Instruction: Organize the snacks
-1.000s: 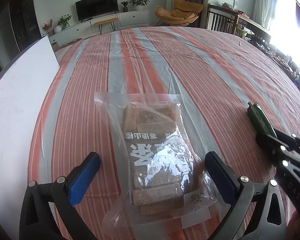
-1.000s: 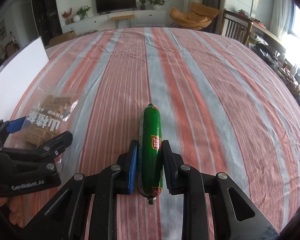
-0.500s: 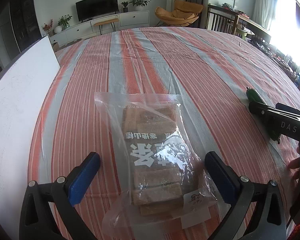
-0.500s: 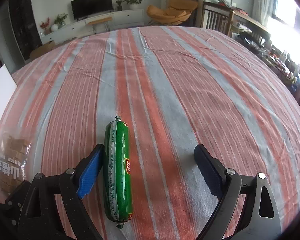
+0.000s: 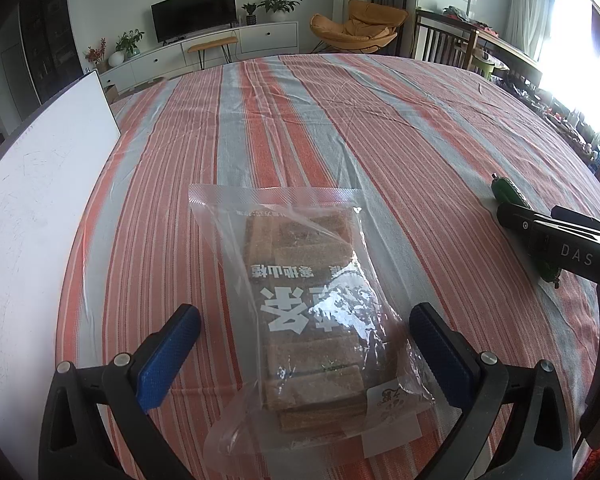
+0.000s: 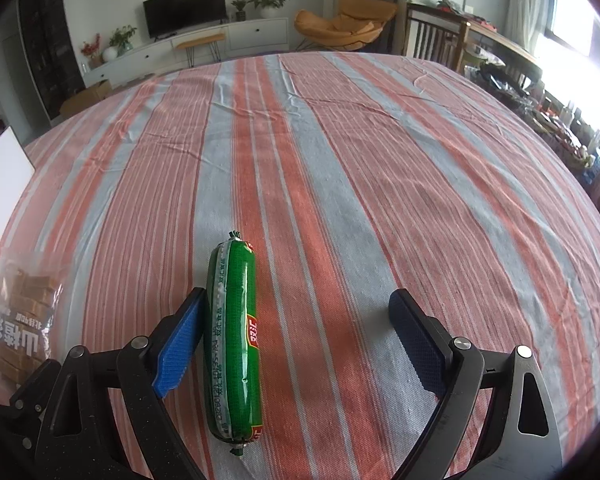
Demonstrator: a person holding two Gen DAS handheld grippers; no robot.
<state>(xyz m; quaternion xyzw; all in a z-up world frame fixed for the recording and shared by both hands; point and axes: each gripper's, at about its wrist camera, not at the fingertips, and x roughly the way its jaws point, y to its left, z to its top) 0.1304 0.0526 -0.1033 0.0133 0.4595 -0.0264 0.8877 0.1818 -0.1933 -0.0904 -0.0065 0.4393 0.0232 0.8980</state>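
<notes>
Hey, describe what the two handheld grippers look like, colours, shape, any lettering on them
Both are alike. The left gripper and right gripper have matte black angular frames with triangular cut-outs and silver round bolt heads at the pivots. Each finger carries a blue textured pad. Seen from the left camera, the right gripper's black side bears white letters "DAS". No cables or sleeves show.

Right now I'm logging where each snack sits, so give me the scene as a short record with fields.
surface: striped tablecloth
snack 1: green sausage, lying on the cloth
snack 2: clear bag of brown bars, lying flat
right claw: open, just released; sausage beside its left pad
left claw: open, straddling the bag, pads apart from it
other: white board at the table's left edge
</notes>
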